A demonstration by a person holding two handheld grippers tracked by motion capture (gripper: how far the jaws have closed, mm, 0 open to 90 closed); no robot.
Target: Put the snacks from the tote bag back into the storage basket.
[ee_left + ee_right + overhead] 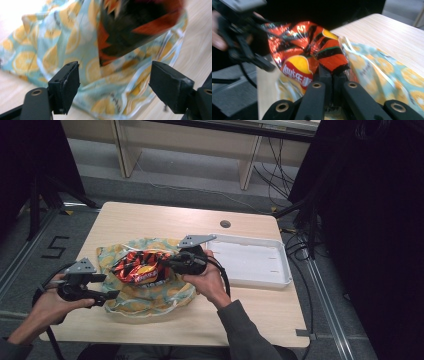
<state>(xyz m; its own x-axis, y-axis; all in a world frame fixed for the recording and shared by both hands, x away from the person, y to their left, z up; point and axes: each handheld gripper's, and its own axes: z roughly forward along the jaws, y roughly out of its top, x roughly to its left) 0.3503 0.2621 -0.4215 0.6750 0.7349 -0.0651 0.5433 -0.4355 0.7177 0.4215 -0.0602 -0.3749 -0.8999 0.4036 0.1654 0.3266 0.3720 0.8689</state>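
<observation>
Right gripper (329,75) pinching the chip bag (140,267) edge over the lemon-print bag (150,297), left gripper (112,295) jaws standing wide apart beside it, on the counter (150,217)

The left gripper (107,287) is sitting low at the person's left, held level in the left hand (50,302), its 2 jaws standing wide apart with nothing pressed between them. The right gripper (167,262) is pointing toward the left one, gripped by the right hand (205,277), its 2 jaws pinched tightly together.
</observation>
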